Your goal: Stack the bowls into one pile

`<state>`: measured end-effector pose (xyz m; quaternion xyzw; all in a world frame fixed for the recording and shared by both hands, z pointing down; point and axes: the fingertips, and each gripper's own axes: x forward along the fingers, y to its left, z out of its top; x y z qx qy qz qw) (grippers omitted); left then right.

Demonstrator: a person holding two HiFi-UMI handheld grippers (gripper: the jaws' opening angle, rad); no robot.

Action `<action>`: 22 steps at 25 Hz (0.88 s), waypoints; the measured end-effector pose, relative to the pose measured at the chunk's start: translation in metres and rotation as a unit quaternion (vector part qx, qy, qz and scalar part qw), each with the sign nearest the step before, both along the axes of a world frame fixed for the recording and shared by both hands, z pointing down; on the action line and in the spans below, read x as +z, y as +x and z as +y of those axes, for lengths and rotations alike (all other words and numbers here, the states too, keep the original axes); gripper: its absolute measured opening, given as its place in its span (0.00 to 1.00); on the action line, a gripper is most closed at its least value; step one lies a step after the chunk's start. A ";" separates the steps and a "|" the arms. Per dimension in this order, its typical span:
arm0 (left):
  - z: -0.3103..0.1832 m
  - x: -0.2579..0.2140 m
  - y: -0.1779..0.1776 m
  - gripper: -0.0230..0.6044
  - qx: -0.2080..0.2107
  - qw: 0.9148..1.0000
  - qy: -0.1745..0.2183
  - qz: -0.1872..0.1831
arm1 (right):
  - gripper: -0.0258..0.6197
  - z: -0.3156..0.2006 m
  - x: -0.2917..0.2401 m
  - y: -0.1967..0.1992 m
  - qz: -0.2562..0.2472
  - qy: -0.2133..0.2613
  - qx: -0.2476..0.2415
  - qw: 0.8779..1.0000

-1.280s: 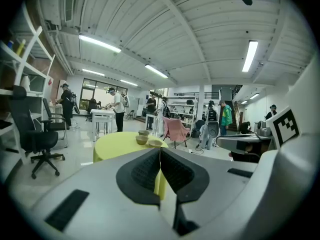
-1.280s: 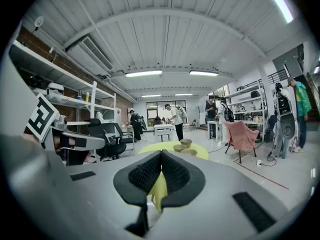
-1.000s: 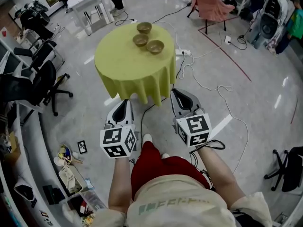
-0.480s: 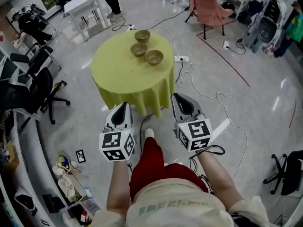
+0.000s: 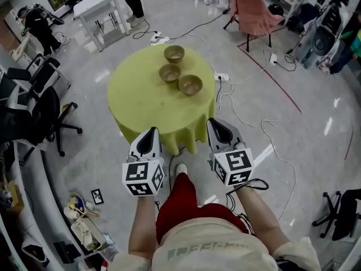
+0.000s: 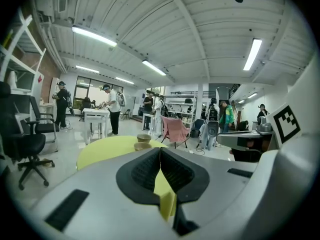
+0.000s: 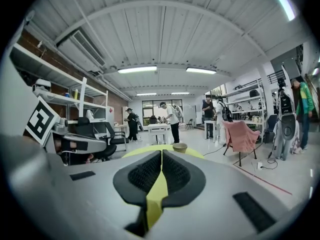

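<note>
Three brown bowls stand apart on a round table with a yellow-green cloth (image 5: 141,97): a far bowl (image 5: 174,53), a middle bowl (image 5: 169,73) and a near-right bowl (image 5: 190,84). My left gripper (image 5: 149,135) and right gripper (image 5: 217,126) hover side by side over the floor just short of the table's near edge, both shut with nothing between the jaws. In the left gripper view (image 6: 160,151) two bowls (image 6: 143,138) show past the jaws. One bowl (image 7: 179,147) is visible beyond the shut jaws of the right gripper (image 7: 162,154) in its own view.
Cables and a power strip (image 5: 221,77) trail over the floor right of the table. A pink chair (image 5: 255,13) stands at the back right, a white table (image 5: 104,7) at the back left, black office chairs (image 5: 39,114) at the left. People stand far off.
The table and bowls have drawn closer and lower in the head view as the person steps forward. Both grippers stay shut and level.
</note>
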<state>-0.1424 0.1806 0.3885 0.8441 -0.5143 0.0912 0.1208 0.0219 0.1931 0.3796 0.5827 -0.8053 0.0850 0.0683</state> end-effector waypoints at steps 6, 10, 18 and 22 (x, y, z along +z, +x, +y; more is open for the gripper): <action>-0.072 0.002 -0.007 0.07 0.004 1.000 -0.012 -0.004 | 0.10 -0.072 0.001 -0.007 -0.004 -0.011 0.005 1.000; -0.114 0.005 -0.009 0.07 0.010 1.000 -0.018 -0.007 | 0.10 -0.115 0.003 -0.011 -0.009 -0.015 0.011 1.000; -0.177 0.014 -0.016 0.07 0.018 0.999 -0.027 -0.004 | 0.10 -0.175 0.008 -0.022 -0.006 -0.019 0.017 1.000; -0.202 0.017 -0.020 0.07 0.021 0.999 -0.031 0.000 | 0.10 -0.198 0.011 -0.025 -0.002 -0.026 0.025 0.999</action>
